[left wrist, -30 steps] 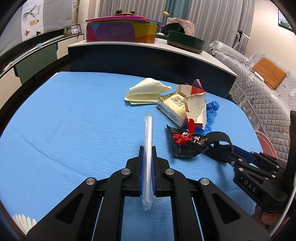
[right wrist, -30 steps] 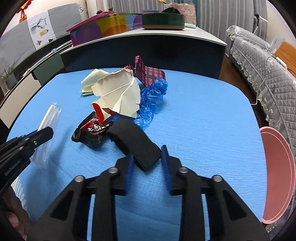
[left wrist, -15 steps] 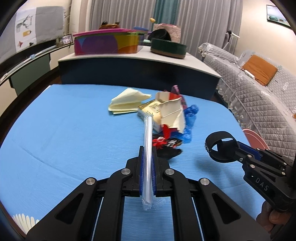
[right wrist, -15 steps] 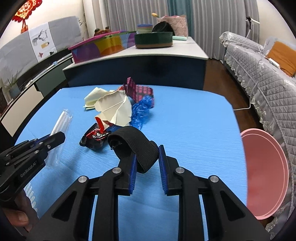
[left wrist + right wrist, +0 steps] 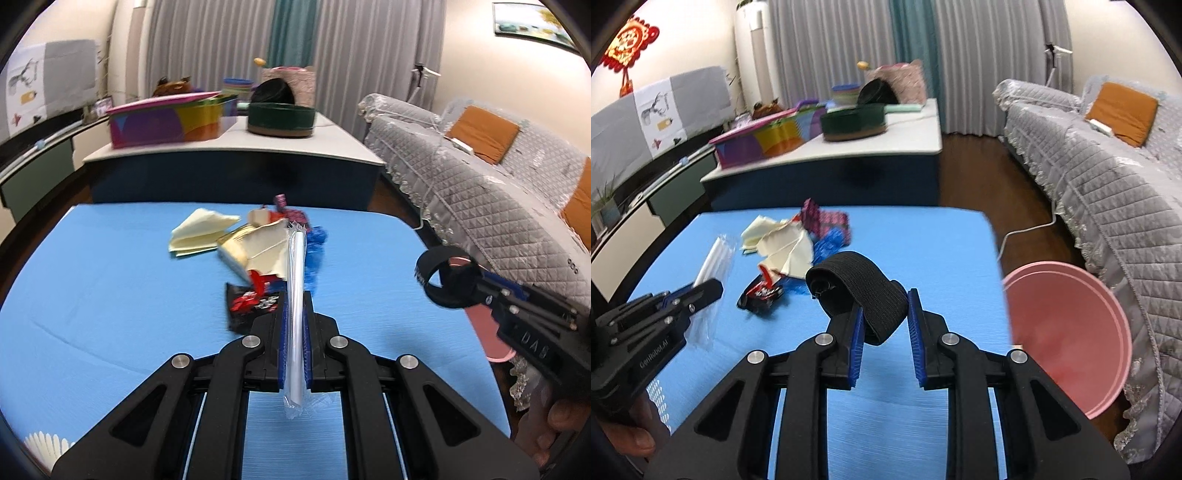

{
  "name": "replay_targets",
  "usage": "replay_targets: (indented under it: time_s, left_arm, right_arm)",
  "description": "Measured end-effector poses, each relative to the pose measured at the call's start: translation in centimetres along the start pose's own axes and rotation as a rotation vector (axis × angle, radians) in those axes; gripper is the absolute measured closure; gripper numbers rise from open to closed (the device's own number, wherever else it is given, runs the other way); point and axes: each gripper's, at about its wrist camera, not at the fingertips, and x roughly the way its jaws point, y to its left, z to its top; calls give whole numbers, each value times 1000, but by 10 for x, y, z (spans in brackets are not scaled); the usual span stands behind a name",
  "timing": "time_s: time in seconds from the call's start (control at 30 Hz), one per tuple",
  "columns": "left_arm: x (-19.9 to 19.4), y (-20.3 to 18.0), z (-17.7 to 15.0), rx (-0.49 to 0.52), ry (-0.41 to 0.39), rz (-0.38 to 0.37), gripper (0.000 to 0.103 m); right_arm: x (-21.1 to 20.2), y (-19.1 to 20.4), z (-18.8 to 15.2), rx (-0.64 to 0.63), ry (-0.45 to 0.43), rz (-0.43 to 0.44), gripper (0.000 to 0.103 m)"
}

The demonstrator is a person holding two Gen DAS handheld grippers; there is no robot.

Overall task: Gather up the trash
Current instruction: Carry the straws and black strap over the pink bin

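My left gripper (image 5: 294,306) is shut on a long clear plastic straw wrapper (image 5: 296,295), held off the blue table (image 5: 110,288); the same left gripper (image 5: 709,290) and wrapper (image 5: 713,266) show at the left of the right wrist view. My right gripper (image 5: 885,306) is shut on a black elastic band (image 5: 864,288) that loops up out of the jaws; the right gripper (image 5: 476,280) carries this band (image 5: 439,284) above the table's right side. A pile of trash (image 5: 258,251) lies mid-table: cream paper, a black and red wrapper (image 5: 762,293), blue plastic (image 5: 831,243).
A pink bin (image 5: 1067,336) stands on the floor just off the table's right edge, in front of a grey quilted sofa (image 5: 1108,177). Behind the table a dark counter (image 5: 229,173) carries a colourful box and a green round tin. A hand shows at bottom left (image 5: 631,439).
Both grippers rose and drew back from the trash pile. The right gripper closed on the black band and lifted it off the table, moving right toward the pink bin.
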Motion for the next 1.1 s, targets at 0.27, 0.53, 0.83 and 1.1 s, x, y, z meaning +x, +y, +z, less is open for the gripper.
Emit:
replay_targets:
  time_s: [0.27, 0.53, 0.83, 1.1]
  left_arm:
    - [-6, -34, 7, 43, 0, -61, 96]
    - [-5, -62, 15, 70, 21, -104, 96]
    - [-5, -95, 31, 102, 9, -131, 96]
    - [3, -129, 49, 139, -2, -164, 96]
  right_arm:
    - [-29, -42, 2, 81, -47, -39, 81]
    - [-50, -75, 6, 156, -89, -75, 81]
    - [-66, -107, 12, 229, -119, -127, 81]
    - [-79, -143, 20, 274, -154, -196, 81]
